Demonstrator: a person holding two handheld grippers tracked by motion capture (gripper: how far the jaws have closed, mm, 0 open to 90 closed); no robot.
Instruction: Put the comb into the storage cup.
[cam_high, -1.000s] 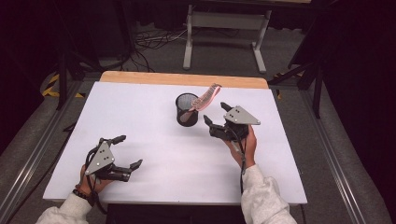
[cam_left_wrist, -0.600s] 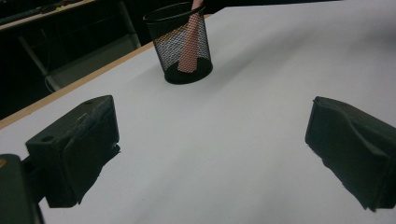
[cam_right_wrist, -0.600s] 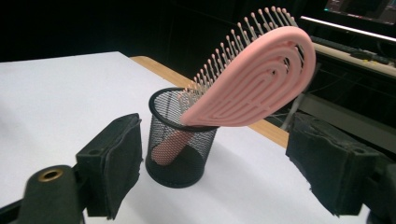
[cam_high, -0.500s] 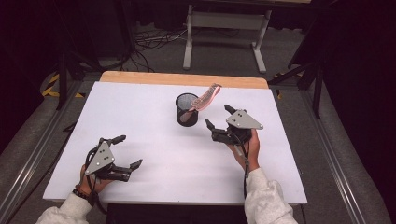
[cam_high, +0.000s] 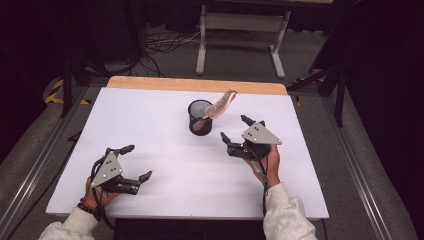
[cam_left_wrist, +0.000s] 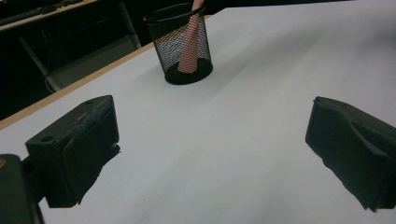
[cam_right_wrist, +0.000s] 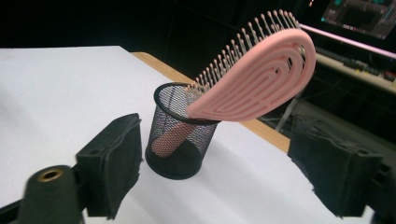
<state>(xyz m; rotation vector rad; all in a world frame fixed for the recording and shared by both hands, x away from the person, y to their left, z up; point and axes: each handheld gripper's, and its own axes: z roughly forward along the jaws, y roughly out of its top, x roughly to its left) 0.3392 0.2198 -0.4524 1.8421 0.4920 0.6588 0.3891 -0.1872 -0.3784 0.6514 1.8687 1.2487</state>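
Note:
A black mesh cup (cam_high: 200, 117) stands on the white table (cam_high: 150, 125), right of the middle and toward the back. A pink hairbrush (cam_high: 220, 106) sits handle-down in it, its head leaning out to the right. My right gripper (cam_high: 234, 128) hovers just right of and in front of the cup, open; its jaws have just been opening and hold nothing. The right gripper view shows the cup (cam_right_wrist: 180, 140) and brush (cam_right_wrist: 252, 84) beyond the open gripper (cam_right_wrist: 222, 184). My left gripper (cam_high: 139, 161) rests open at the front left, the cup (cam_left_wrist: 170, 51) far ahead of that gripper (cam_left_wrist: 210, 158).
A wooden strip (cam_high: 195, 85) runs along the table's far edge. Behind it a grey metal stand (cam_high: 240, 30) and cables (cam_high: 160, 45) are on the floor. Metal rails (cam_high: 30, 185) run along the table's left side.
My right gripper has drawn slightly back from the cup, toward the front right. The brush stays leaning in the cup. The left gripper has kept still.

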